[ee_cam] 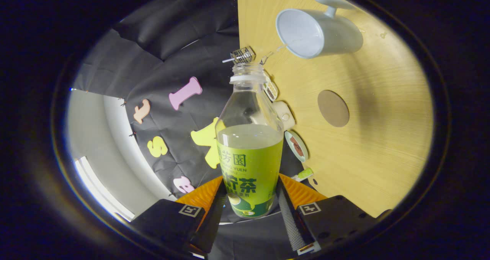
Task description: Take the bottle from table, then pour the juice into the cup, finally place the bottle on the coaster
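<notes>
Wooden table point(383, 156) w/ cup point(319, 32) & coaster point(333, 108) behind; tongs point(250, 198) pinching uncapped bottle point(249, 137).

You had the bottle point(249, 152) clamped between both fingers of the gripper point(250, 198), uncapped, its clear body about half full of pale juice above a green label. Beyond its open mouth the pale blue cup point(317, 32) stood on the wooden table point(383, 137), the round brown coaster point(333, 108) near it.
</notes>
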